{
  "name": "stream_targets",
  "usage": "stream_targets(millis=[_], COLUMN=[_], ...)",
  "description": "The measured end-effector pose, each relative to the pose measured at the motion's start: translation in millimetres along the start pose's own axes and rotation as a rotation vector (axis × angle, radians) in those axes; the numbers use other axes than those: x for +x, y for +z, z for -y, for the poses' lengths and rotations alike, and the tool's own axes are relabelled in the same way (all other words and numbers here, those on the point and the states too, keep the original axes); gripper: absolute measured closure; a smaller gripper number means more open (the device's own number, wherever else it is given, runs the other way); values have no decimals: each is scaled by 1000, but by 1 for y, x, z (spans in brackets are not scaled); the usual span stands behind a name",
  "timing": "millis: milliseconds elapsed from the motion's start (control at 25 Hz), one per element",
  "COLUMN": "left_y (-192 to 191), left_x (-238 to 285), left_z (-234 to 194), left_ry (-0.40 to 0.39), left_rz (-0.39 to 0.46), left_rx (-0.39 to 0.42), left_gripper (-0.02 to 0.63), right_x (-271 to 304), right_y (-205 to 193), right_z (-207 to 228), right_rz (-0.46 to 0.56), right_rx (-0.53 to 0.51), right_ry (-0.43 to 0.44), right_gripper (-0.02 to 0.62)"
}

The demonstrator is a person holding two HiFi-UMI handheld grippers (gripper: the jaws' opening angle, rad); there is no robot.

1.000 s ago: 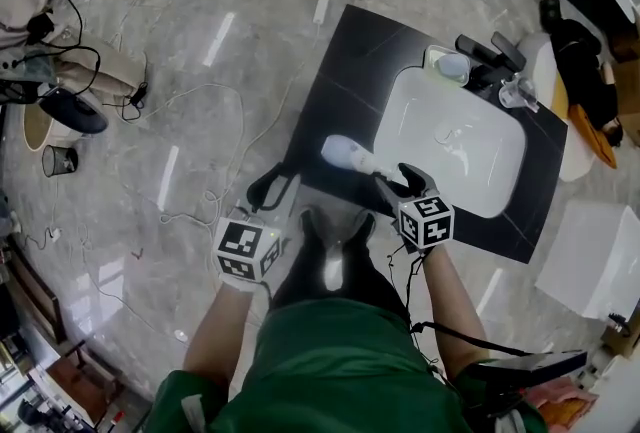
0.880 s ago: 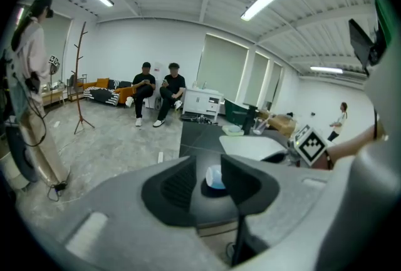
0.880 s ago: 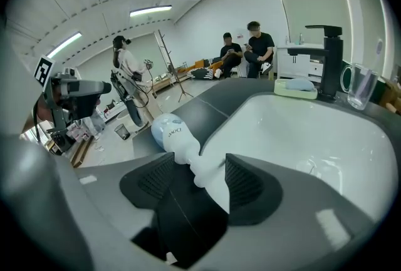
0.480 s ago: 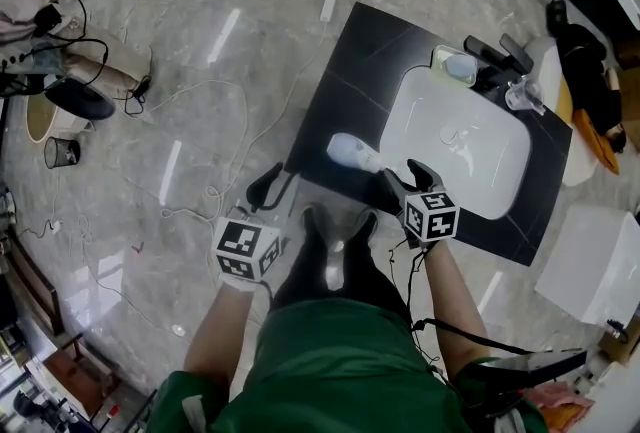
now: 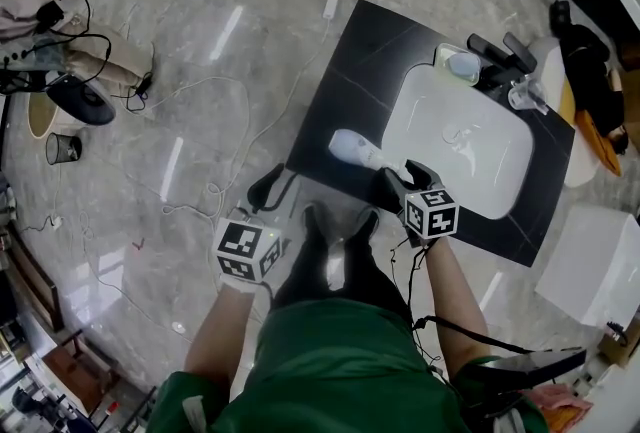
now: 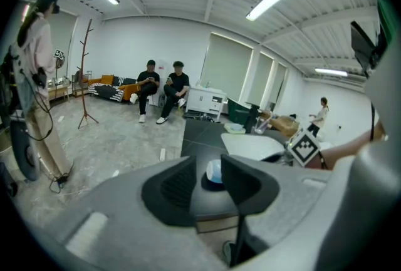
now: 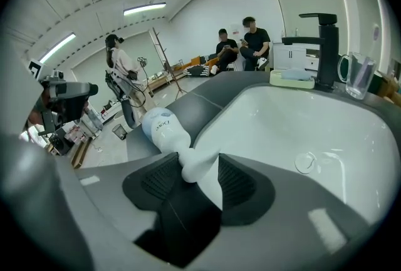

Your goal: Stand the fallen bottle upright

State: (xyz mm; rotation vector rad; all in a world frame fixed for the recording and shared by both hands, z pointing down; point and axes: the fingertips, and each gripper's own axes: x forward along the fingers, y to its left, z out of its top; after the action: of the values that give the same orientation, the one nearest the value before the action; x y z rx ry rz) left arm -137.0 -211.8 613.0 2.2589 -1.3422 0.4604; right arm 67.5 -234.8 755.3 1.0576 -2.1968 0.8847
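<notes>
One view alone showed right gripper (image 7: 200,171) jaws closing around the bottle (image 7: 164,129) neck at countertop (image 7: 202,102) edge; left gripper (image 6: 210,171) gaped, empty.

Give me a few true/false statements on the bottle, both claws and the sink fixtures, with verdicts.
1. The bottle lies on its side on the black counter. True.
2. The bottle's narrow end sits between the right claw's jaws. True; the jaws are closing on it, with a gap visible on one side.
3. The left claw holds the glass cup. False: its jaws stand apart with nothing between them, off the counter. The glass cup stands beside the faucet.
4. The faucet is white. False: the faucet is black; it is the basin that is white.
</notes>
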Motion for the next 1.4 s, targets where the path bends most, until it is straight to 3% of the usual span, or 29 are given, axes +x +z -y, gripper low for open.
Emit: stream_targets(millis=[680, 1400], left_y=[13, 49], left_x=[-21, -58], left_z=[9, -1], left_ry=[5, 33], left_rz=[35, 119], left_rx=[-11, -27], left_gripper=[483, 485], right_x=[-26, -60], right_y=[35, 100], right_z=[-18, -51], right_rz=[30, 44], right_rx=[-213, -470], right_ry=[-96, -170], right_gripper=[416, 419])
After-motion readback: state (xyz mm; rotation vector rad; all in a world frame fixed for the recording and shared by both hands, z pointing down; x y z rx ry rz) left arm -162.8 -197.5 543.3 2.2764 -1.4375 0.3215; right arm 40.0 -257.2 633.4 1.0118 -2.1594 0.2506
